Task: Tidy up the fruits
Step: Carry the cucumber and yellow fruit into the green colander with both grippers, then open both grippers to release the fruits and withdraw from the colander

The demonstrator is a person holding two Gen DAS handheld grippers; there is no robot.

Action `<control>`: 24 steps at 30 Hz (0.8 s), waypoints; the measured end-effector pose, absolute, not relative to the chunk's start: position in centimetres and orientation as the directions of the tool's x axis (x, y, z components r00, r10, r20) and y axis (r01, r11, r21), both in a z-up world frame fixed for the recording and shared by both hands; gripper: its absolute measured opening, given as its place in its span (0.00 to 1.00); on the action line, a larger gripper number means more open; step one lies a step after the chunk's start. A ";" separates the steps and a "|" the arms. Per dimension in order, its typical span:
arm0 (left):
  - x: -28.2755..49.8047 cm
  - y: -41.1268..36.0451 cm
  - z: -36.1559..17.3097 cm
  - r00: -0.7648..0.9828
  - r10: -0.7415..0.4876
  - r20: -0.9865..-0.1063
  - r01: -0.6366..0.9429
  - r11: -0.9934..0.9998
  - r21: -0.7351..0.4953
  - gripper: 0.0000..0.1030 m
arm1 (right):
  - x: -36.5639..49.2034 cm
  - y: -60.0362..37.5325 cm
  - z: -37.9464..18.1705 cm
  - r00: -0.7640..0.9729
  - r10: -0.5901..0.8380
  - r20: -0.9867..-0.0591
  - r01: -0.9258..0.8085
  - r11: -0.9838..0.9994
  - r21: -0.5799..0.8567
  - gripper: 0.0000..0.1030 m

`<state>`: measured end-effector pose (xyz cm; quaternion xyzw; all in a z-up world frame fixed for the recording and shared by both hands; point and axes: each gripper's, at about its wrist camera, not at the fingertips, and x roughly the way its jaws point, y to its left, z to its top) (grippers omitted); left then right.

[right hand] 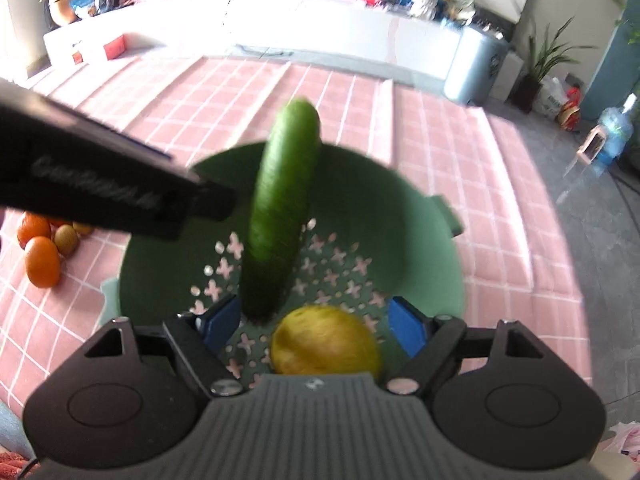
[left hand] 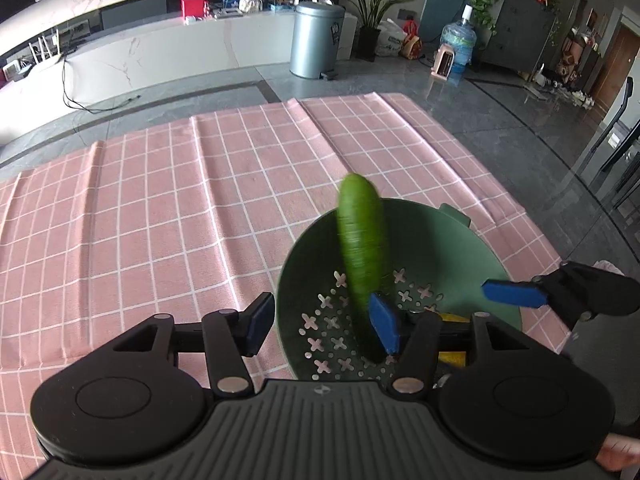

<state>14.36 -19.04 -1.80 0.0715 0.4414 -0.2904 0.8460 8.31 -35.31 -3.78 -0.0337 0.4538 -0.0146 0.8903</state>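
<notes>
Oddly, saw the cucumber (left hand: 362, 240) standing almost upright over the colander (left hand: 460, 256), smeared by blur in both views. Could not tell whether its lower end touched the perforated bottom: hidden behind a blue finger (left hand: 384, 328) in the left view, dark and fuzzy in the right. Found the left gripper (left hand: 322, 328) with fingers spread wide, cucumber just beside one of them, not pinched. Found the right gripper (right hand: 314, 326) likewise spread, cucumber end close to one finger (right hand: 220, 320), clasping nothing. Noted a yellow fruit (right hand: 324, 346) lying in the colander, partly cut off by the gripper body; only a yellow sliver of it in the left view. Spotted oranges (right hand: 40, 260) and kiwis (right hand: 66, 238) on the checked cloth (left hand: 160, 208) over the table, partly hidden behind the left gripper's dark bar.
</notes>
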 end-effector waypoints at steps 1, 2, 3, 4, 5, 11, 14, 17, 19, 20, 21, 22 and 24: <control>14.0 -18.6 -1.6 0.450 -0.431 -0.782 0.550 0.824 -0.138 0.64 | 7.7 -35.6 -3.4 0.606 -0.063 -0.793 0.020 0.998 -0.064 0.75; 13.7 -18.1 -1.6 0.458 -0.431 -0.778 0.541 0.829 -0.140 0.65 | 7.0 -36.0 -2.9 0.625 -0.074 -0.777 0.051 0.997 -0.054 0.74; 13.4 -17.7 -1.6 0.466 -0.426 -0.776 0.529 0.837 -0.142 0.66 | 6.3 -36.3 -2.6 0.641 -0.090 -0.762 0.081 0.995 -0.050 0.71; 13.2 -17.2 -1.7 0.476 -0.413 -0.777 0.508 0.850 -0.141 0.66 | 5.6 -36.7 -2.3 0.656 -0.111 -0.747 0.114 0.992 -0.047 0.69; 13.0 -16.9 -1.9 0.484 -0.398 -0.779 0.487 0.862 -0.137 0.66 | 4.9 -37.1 -2.1 0.663 -0.135 -0.736 0.147 0.988 -0.049 0.65; 13.4 -16.2 -4.0 0.421 -0.401 -0.813 0.427 0.879 -0.212 0.65 | 3.3 -40.7 -3.0 0.626 -0.190 -0.756 0.331 0.943 0.037 0.44; 13.7 -16.0 -4.9 0.396 -0.408 -0.823 0.402 0.882 -0.244 0.50 | 3.2 -41.1 -3.9 0.617 -0.152 -0.772 0.343 0.935 0.090 0.28; 14.0 -16.0 -5.3 0.375 -0.422 -0.825 0.392 0.879 -0.272 0.32 | 3.0 -40.8 -4.1 0.626 -0.130 -0.769 0.330 0.937 0.111 0.11; 14.2 -15.9 -5.3 0.357 -0.447 -0.820 0.394 0.868 -0.301 0.20 | 2.8 -40.3 -4.0 0.629 -0.126 -0.767 0.327 0.938 0.113 0.04; 13.8 -16.0 -5.4 0.349 -0.458 -0.818 0.401 0.862 -0.312 0.13 | 2.9 -40.1 -4.0 0.626 -0.134 -0.768 0.325 0.941 0.100 0.04; 13.8 -16.1 -5.3 0.348 -0.455 -0.820 0.403 0.862 -0.307 0.13 | 3.0 -39.9 -3.9 0.624 -0.141 -0.768 0.323 0.942 0.090 0.04; 13.6 -16.2 -5.2 0.355 -0.442 -0.824 0.409 0.866 -0.288 0.12 | 2.9 -39.8 -3.9 0.621 -0.145 -0.770 0.322 0.943 0.083 0.04; 13.2 -16.3 -5.1 0.372 -0.419 -0.829 0.416 0.873 -0.254 0.12 | 2.9 -39.4 -3.7 0.616 -0.138 -0.776 0.315 0.946 0.082 0.04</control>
